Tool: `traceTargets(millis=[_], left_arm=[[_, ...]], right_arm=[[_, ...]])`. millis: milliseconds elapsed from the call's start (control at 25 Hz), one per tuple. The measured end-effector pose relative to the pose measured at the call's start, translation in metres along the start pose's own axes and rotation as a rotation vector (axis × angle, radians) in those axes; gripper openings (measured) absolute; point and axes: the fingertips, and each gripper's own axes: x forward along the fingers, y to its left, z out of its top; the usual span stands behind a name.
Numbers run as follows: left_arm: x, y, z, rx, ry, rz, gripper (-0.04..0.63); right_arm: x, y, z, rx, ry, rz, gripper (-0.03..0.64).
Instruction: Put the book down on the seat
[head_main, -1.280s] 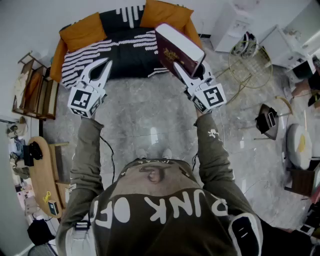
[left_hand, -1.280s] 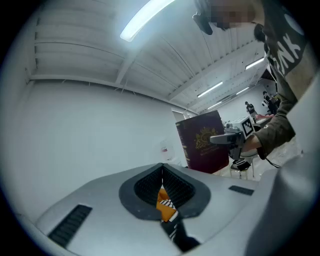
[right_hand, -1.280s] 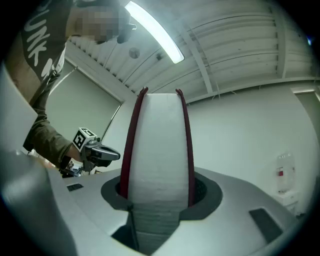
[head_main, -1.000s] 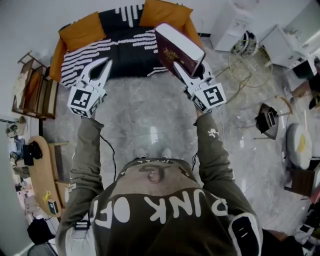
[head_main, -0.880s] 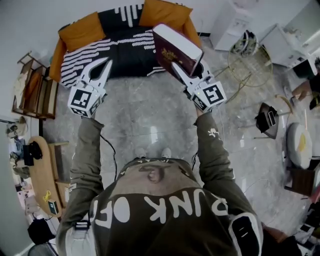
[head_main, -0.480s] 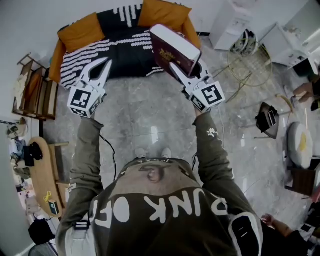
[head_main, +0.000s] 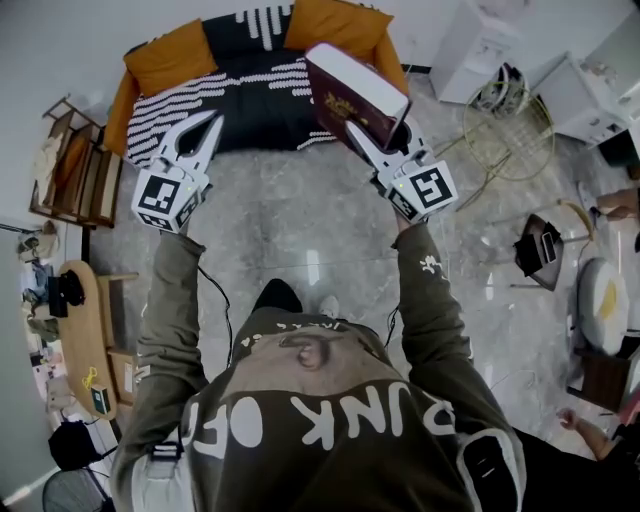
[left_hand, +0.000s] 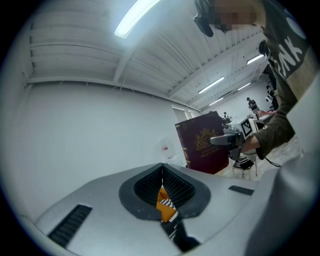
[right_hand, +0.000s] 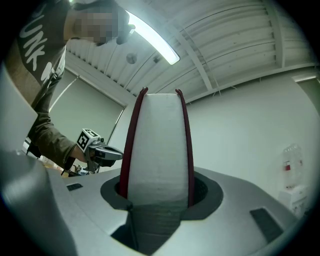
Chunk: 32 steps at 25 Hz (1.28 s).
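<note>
A thick maroon book (head_main: 352, 92) with a white page block stands tilted in my right gripper (head_main: 378, 126), which is shut on its lower edge, over the floor just in front of the seat. The seat (head_main: 250, 95) is a sofa with a black-and-white striped cover and orange cushions (head_main: 165, 62). In the right gripper view the page edge (right_hand: 157, 145) fills the gap between both jaws. My left gripper (head_main: 210, 122) is shut and holds nothing, level with the seat's front left. From the left gripper view I see the book's cover (left_hand: 204, 146) and the right gripper (left_hand: 231, 140).
A wooden rack (head_main: 75, 175) stands left of the sofa, and a rounded wooden table (head_main: 85, 340) sits lower left. A round wire table (head_main: 505, 130), white cabinets (head_main: 470, 50) and a dark chair (head_main: 545, 245) crowd the right. Grey marble floor (head_main: 300, 220) lies before the seat.
The person has stepped toward the sofa, one dark shoe now forward. Both grippers and the book sit slightly nearer the seat. The grip on the book is unchanged.
</note>
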Motion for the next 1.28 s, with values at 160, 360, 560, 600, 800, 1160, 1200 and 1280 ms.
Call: traceTargets(millis=[160, 360, 560, 600, 800, 1160, 1200, 1280], left_arm=[[0.005, 0.006, -0.008, -0.013, 0.014, 0.009, 0.005], [0.028, 0.026, -0.025, -0.019, 0.008, 0.004, 0.005], [0.059, 0.058, -0.052, -0.04, -0.006, -0.007, 0.005], [0.065, 0.065, -0.059, -0.044, -0.005, -0.01, 0.005], [0.094, 0.111, -0.089, -0.067, 0.0, -0.022, 0.005], [0.136, 0.186, -0.121, -0.082, -0.012, -0.054, 0.005], [0.139, 0.192, -0.123, -0.083, -0.014, -0.056, 0.005], [0.147, 0.203, -0.127, -0.085, -0.016, -0.058, 0.005]], right_arm=[[0.004, -0.011, -0.007, 0.007, 0.002, -0.001, 0.216], [0.026, -0.029, -0.021, -0.002, 0.017, -0.004, 0.216], [0.055, -0.052, -0.044, -0.01, 0.042, -0.023, 0.216], [0.063, -0.057, -0.049, -0.009, 0.048, -0.026, 0.216], [0.111, -0.082, -0.073, -0.005, 0.076, -0.037, 0.216], [0.19, -0.112, -0.089, -0.027, 0.104, -0.059, 0.216], [0.196, -0.114, -0.09, -0.029, 0.105, -0.061, 0.216], [0.207, -0.119, -0.093, -0.032, 0.107, -0.063, 0.216]])
